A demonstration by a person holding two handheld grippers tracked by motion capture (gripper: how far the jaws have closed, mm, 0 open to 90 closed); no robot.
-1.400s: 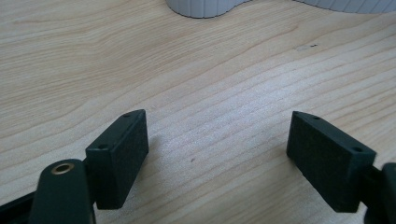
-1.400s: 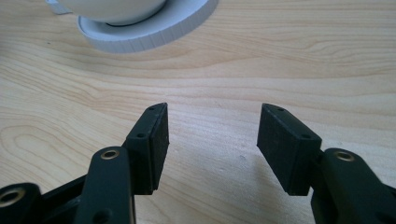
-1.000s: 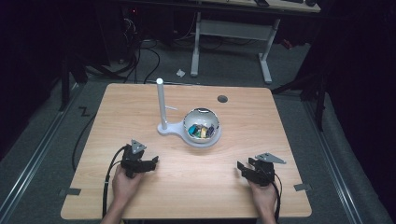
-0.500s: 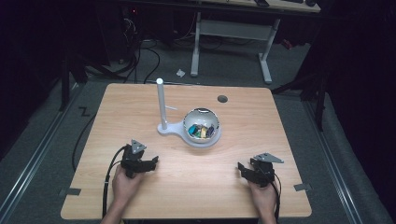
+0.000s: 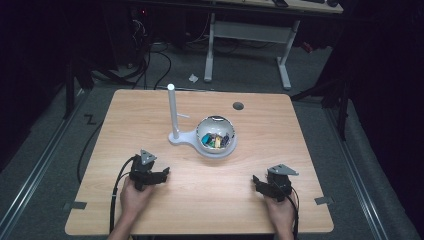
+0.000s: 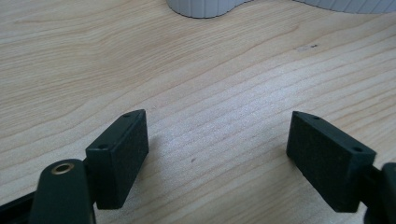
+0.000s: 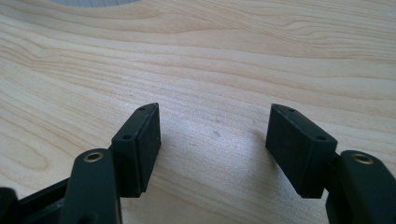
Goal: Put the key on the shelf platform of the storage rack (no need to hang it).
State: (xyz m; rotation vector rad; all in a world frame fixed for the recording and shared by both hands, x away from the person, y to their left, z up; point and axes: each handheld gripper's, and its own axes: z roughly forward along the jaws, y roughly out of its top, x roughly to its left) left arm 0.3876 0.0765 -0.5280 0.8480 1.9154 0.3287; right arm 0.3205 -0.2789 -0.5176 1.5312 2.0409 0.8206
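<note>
A white stand with an upright post (image 5: 173,112) and a round bowl (image 5: 215,153) holding several small colourful pieces sits at the middle of the wooden table (image 5: 305,145). My left gripper (image 5: 164,174) rests near the front left, a hand behind it, and points toward the stand. Its jaws are open over bare wood (image 6: 217,140), and the stand's base (image 6: 201,7) lies just ahead. My right gripper (image 5: 256,181) sits at the front right. Its jaws (image 7: 215,128) have just been opening and now stand wide with nothing between them.
A small dark round hole (image 5: 238,106) sits in the table behind the bowl. Cables trail from both grippers off the front edge. Beyond the table are a dark floor, cables and the white legs of another desk (image 5: 210,50).
</note>
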